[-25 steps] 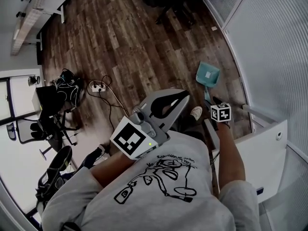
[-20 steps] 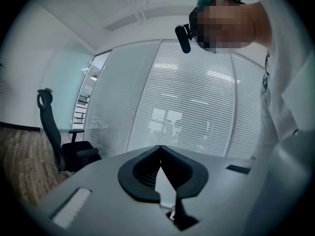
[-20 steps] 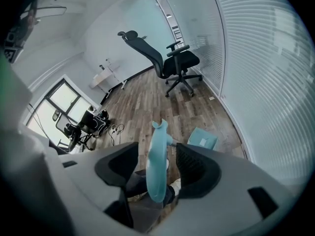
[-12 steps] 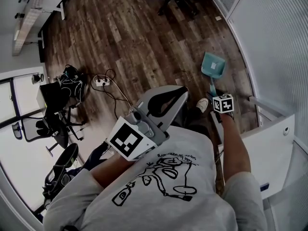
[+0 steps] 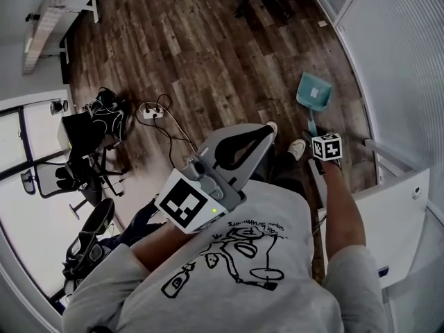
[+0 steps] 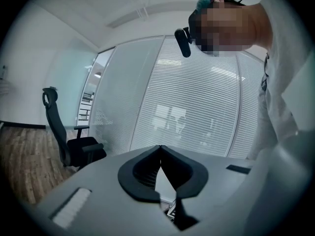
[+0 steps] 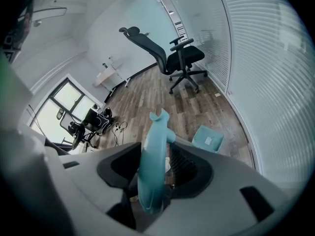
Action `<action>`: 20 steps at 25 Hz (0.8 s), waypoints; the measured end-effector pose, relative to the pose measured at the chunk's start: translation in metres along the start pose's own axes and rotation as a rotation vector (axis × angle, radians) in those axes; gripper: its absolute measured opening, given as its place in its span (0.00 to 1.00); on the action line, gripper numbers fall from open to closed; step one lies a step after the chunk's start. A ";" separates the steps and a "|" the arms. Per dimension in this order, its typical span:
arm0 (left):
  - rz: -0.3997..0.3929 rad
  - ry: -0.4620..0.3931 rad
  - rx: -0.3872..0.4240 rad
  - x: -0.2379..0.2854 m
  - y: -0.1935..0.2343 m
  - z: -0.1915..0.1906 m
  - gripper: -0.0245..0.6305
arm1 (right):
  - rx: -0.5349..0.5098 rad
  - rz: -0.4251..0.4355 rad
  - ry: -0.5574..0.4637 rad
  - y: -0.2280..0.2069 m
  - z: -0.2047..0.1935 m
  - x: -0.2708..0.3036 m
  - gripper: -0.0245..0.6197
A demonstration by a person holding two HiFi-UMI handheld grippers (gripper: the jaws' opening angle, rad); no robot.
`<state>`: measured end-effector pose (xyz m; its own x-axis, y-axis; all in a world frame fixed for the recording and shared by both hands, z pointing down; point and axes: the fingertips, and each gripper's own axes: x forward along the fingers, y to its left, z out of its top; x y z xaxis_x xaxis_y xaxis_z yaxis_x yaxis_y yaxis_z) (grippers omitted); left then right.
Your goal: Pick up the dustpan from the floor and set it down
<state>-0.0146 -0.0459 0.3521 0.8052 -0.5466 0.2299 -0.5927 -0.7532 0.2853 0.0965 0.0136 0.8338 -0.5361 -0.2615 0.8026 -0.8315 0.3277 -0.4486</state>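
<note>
The teal dustpan [image 5: 313, 92] rests on the wood floor [image 5: 208, 54], just beside the glass wall [image 5: 402, 61] with its blinds. Its wide end is turned away from the person. Its handle [image 7: 153, 166] runs from the pan back toward the person's right side. Inside the pan shows a small pale square [image 7: 211, 140], lying near the middle. Whether it is a sticker or a loose scrap I cannot tell.

The right gripper [image 5: 313, 139] points steeply down at the end of the handle. In the right gripper view the handle stands between the two jaws, and its notched tip juts out past them. The jaws are spread wide and closing. A thin gap shows between the handle and the ribbed pad on one side, so the pads do not yet clamp it. The pan lies beyond the jaws, on the floor near the wall.

The left gripper [image 5: 267, 132] is held up in front of the chest of the person's grey shirt [image 5: 243, 269], well apart from the dustpan. In the left gripper view its jaws are pressed together at the tips, with nothing between them, and it faces the glass wall.

Two shoes [image 5: 297, 148] stand on the floor between the grippers. A black chair [image 7: 177, 58] stands farther along the wall. A power strip [image 5: 154, 109] with loose cables lies on the floor to the left, near dark gear by a window.
</note>
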 end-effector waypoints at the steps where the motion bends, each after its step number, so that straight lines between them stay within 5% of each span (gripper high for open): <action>1: 0.001 0.000 0.000 0.000 0.000 0.000 0.04 | 0.002 -0.003 -0.004 -0.001 0.000 -0.001 0.28; 4: 0.005 -0.001 0.001 0.000 0.000 0.002 0.04 | 0.007 0.002 -0.024 -0.001 0.002 -0.004 0.17; 20: -0.005 -0.023 0.002 -0.001 -0.005 0.006 0.04 | 0.082 0.007 -0.133 0.000 0.021 -0.025 0.15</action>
<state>-0.0125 -0.0435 0.3449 0.8083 -0.5511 0.2070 -0.5887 -0.7566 0.2844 0.1073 0.0011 0.8054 -0.5517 -0.3792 0.7428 -0.8340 0.2558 -0.4888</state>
